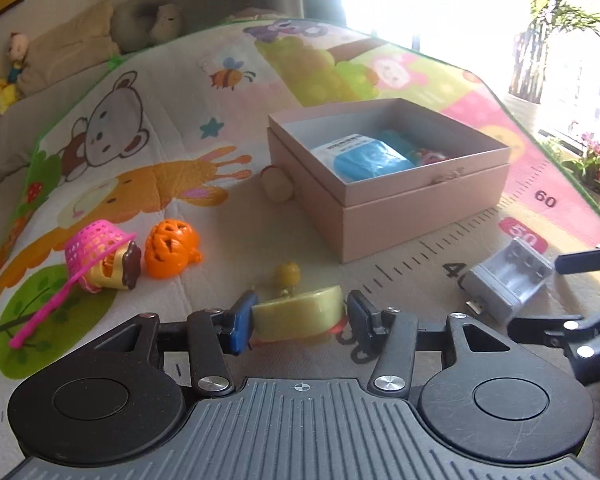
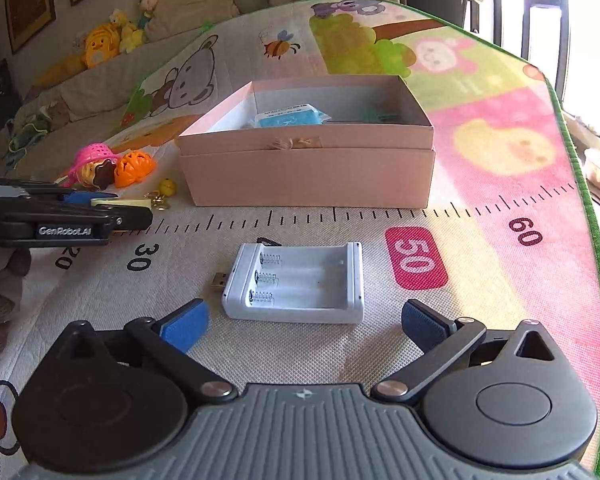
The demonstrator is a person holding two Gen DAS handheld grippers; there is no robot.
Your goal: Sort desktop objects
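My left gripper (image 1: 298, 322) is shut on a pale yellow flat keychain piece (image 1: 298, 314) low over the mat; a small yellow charm (image 1: 287, 273) lies just beyond it. It shows from the side in the right wrist view (image 2: 112, 206). My right gripper (image 2: 304, 326) is open, its blue pads either side of and just short of a white battery charger (image 2: 296, 282), also in the left wrist view (image 1: 510, 280). The open pink box (image 1: 388, 176) holds a blue packet (image 1: 366, 160); the box sits straight ahead in the right wrist view (image 2: 308, 168).
A pink toy basket over a doll (image 1: 96, 254) and an orange pumpkin (image 1: 172, 248) lie at left on the play mat. A small round beige toy (image 1: 276, 186) sits against the box's left side. Plush toys line the sofa behind. The mat's green edge (image 2: 596, 240) runs at right.
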